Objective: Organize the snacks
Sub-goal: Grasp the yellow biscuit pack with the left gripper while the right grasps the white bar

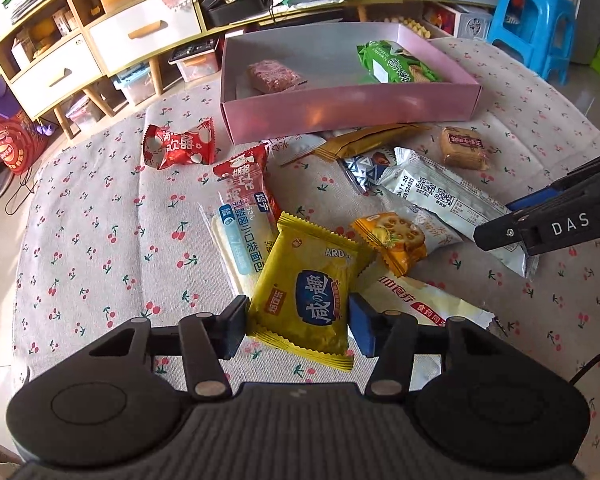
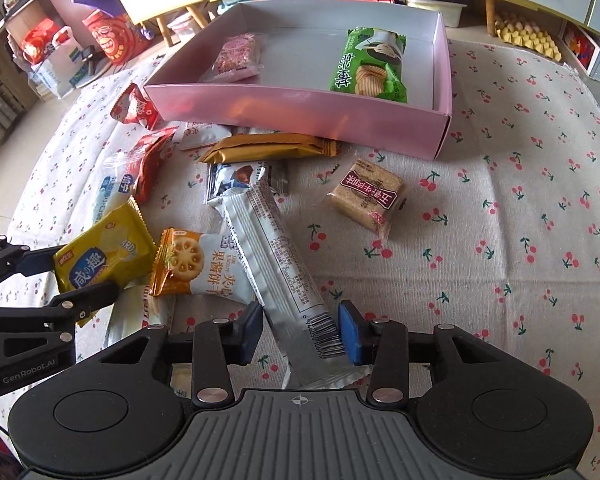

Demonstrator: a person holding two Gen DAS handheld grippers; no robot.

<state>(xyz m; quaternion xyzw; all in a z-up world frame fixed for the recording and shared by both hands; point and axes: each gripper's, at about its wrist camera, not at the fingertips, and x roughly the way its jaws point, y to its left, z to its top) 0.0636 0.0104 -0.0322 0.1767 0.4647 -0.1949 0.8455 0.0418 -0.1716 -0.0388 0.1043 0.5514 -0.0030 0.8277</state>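
The left gripper (image 1: 298,322) is squeezing the yellow cracker pack (image 1: 306,286) from both sides, near its bottom end. The pack is sitting at the front of the snack pile on the cherry cloth (image 1: 100,220), well away from the pink box (image 1: 348,110). It is looking light and puffy, with thin crackers inside that could be breaking if the squeeze is too hard. The wrapper is shiny and may be sliding, so holding it across the fat middle looks safer than by the thin crimped edge.

Next to it, the orange biscuit pack (image 2: 196,266) is lying loose, with nothing holding it.

The right gripper (image 2: 300,334) is pinching the long silver bar (image 2: 278,268) near its barcode end. The bar is lying slanted across the pile, its far end resting on other snacks. It is looking stiff and light, so it will probably be lifting in one piece, though it may be tipping because the hold is at one end.

The box is already holding a green pack (image 2: 370,66) and a pink bar (image 2: 236,56), with lots of room left.
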